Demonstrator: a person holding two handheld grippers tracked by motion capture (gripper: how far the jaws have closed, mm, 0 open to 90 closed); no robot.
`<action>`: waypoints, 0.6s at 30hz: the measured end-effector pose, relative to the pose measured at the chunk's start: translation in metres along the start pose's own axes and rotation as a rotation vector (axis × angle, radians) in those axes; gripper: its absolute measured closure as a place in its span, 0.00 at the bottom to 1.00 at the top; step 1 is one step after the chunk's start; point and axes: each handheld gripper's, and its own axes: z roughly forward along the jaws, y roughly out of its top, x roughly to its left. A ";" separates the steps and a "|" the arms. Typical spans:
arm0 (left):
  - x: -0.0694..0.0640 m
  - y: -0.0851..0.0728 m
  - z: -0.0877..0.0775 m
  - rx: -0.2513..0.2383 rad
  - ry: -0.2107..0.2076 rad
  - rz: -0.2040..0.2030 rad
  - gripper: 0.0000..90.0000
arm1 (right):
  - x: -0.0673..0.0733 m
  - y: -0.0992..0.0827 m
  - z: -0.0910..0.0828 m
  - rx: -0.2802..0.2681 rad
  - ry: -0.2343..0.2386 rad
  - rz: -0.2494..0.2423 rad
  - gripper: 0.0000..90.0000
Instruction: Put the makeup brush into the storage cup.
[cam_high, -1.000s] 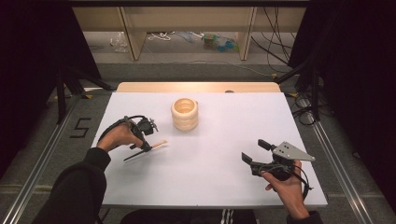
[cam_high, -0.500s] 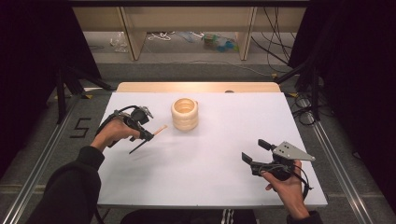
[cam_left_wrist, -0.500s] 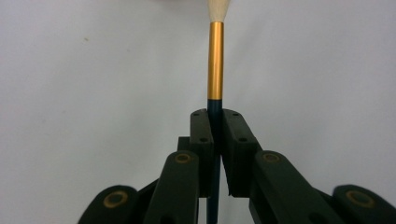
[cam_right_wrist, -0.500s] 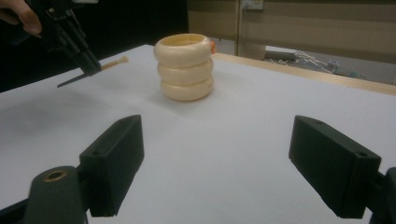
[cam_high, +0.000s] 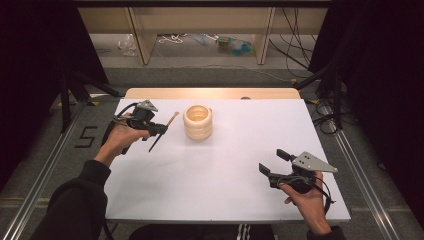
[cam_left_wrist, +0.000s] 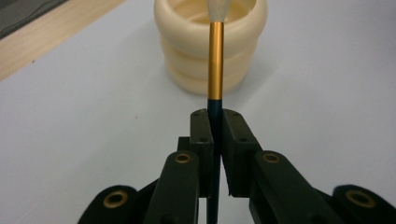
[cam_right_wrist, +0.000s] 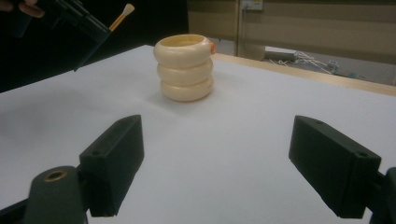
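A cream holder (cam_high: 198, 121) made of three stacked rings stands upright at the back middle of the white table (cam_high: 225, 165). My left gripper (cam_high: 161, 130) hovers to its left, shut on a brush (cam_high: 165, 131) with a dark handle, a gold ferrule (cam_left_wrist: 215, 60) and a pale tip. The brush tip points toward the cream holder (cam_left_wrist: 210, 42) and stops just short of its rim. My right gripper (cam_high: 272, 162) rests at the front right, open, with nothing between its jaws. From there the cream holder (cam_right_wrist: 184, 67) and the brush (cam_right_wrist: 120, 17) show farther off.
A wooden strip (cam_high: 210, 93) runs along the table's far edge. Beyond it, shelving with cables and small items (cam_high: 230, 44) sits on the floor. Metal rails (cam_high: 45, 170) flank the table on both sides.
My left gripper has lifted the brush off the table and carried it back and to the right, toward the holder. The right gripper has stayed put.
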 end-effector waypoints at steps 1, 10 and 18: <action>-0.001 0.001 -0.002 -0.019 0.013 0.004 0.93 | 0.000 0.000 -0.001 0.007 0.000 0.002 0.21; -0.002 0.006 -0.006 -0.196 0.048 -0.083 0.93 | -0.001 0.000 -0.001 0.004 -0.002 -0.006 0.21; -0.001 0.006 -0.006 -0.256 0.062 -0.109 0.93 | 0.000 0.000 -0.001 0.007 -0.003 -0.005 0.21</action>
